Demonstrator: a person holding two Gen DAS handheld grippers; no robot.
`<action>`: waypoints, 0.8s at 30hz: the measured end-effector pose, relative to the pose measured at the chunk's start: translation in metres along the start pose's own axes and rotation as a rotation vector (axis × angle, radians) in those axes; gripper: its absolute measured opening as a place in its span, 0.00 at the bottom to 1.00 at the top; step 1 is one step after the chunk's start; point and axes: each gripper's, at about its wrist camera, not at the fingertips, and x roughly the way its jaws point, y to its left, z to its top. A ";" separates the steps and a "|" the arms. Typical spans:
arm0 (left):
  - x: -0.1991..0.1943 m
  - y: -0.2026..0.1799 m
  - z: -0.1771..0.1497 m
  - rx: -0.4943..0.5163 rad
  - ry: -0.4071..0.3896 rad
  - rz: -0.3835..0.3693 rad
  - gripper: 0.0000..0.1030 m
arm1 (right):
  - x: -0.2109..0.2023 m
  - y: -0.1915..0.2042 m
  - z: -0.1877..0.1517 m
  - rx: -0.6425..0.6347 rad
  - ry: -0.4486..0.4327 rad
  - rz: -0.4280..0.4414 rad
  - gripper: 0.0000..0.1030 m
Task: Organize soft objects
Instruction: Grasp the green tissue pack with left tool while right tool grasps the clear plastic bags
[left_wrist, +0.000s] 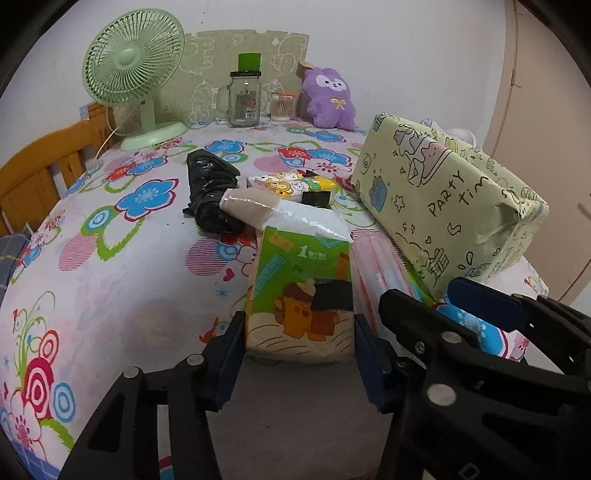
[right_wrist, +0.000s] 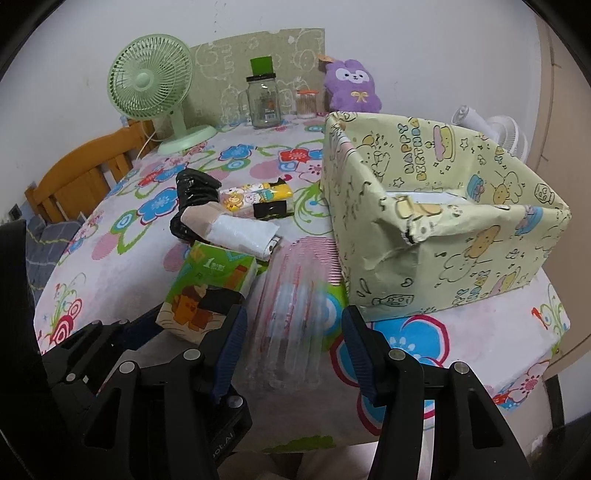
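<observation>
1. A table (right_wrist: 122, 258) under a flowered cloth is filling both views, with everything lying on it.
2. A box (right_wrist: 436, 236) wrapped in pale green cartoon paper is sitting open-topped at the right; it is looking like the likely bin for the soft goods, though that is a guess.
3. A green fan (left_wrist: 135, 70), a glass jar (left_wrist: 245, 99) and a purple plush (left_wrist: 330, 98) are standing along the back wall, well apart from the work.
4. A clear plastic pack (right_wrist: 291, 317), ribbed and see-through, is lying just beside the box at the near edge. It is looking light, slick and crinkly, so a hold across its middle should be biting better than one at an end.
5. The green tissue pack (left_wrist: 301, 291) is lying left of it, touching or nearly so. It should be light and squashy, yielding under pressure without harm; its short width is the natural place to pinch.
6. A black bag roll (left_wrist: 212, 192), a beige-and-white roll (left_wrist: 255, 208) and a yellow cartoon tissue pack (left_wrist: 291, 184) are waiting in a heap behind.
7. The left gripper (left_wrist: 299, 354) is sitting half-spread with its blue pads flanking the near end of the green pack, seemingly pressing its sides.
8. The right gripper (right_wrist: 291, 343) is standing half-spread astride the clear pack; gaps are showing at both pads, so it is not yet gripping.
</observation>
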 end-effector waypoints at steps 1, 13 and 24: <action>-0.001 0.001 -0.001 0.004 -0.001 0.008 0.53 | 0.001 0.001 0.000 -0.004 0.002 0.001 0.56; -0.005 0.014 -0.006 0.004 0.000 0.072 0.53 | 0.020 0.018 0.006 -0.046 0.036 0.004 0.52; -0.003 0.014 -0.005 -0.004 0.015 0.077 0.53 | 0.030 0.021 0.010 -0.059 0.057 -0.001 0.31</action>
